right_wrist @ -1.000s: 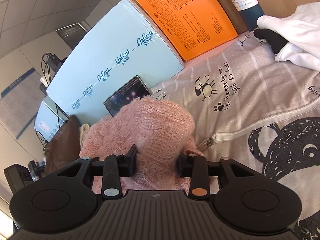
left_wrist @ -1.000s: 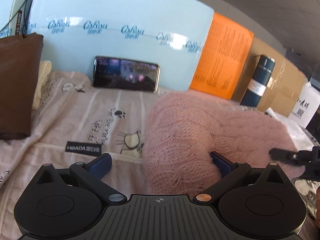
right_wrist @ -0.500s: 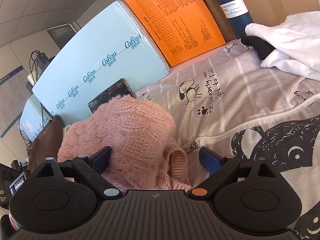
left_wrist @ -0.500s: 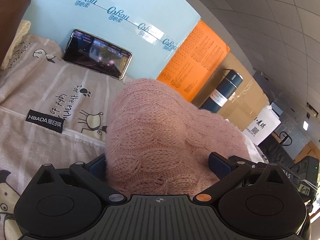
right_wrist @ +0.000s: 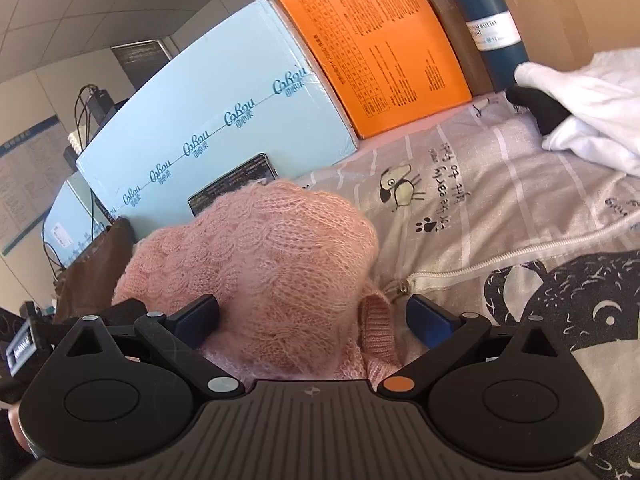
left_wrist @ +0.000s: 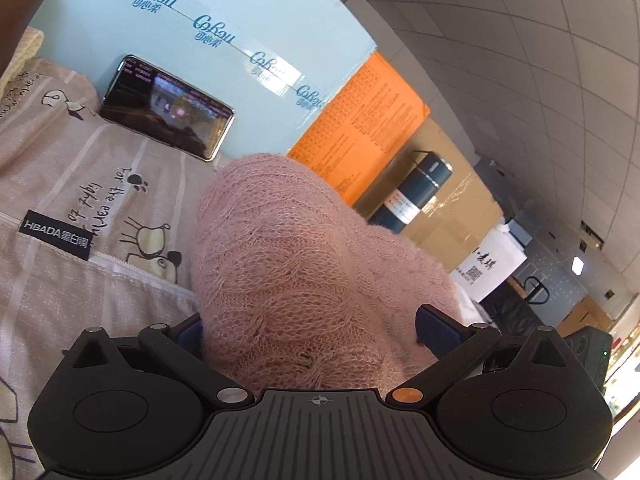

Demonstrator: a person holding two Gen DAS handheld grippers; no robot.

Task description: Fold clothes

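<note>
Now that our right gripper (right_wrist: pixel 312 316) has just been opening wide, releasing the pink sweater (right_wrist: pixel 264 256), this fold seems set; our left gripper (left_wrist: pixel 308 328) gapes too.

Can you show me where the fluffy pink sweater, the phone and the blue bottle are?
pink sweater (left_wrist: pixel 304 264), left wrist view, middle of the knit bundle.
phone (left_wrist: pixel 166 114), left wrist view, middle of its screen.
blue bottle (right_wrist: pixel 494 28), right wrist view, on its white label.

"HBADA" stands on a black label (left_wrist: pixel 57 234) at left, sewn on the printed bedcover (left_wrist: pixel 48 292); "CoRou" repeats along tape on the pale blue box (left_wrist: pixel 224 16) above.
</note>
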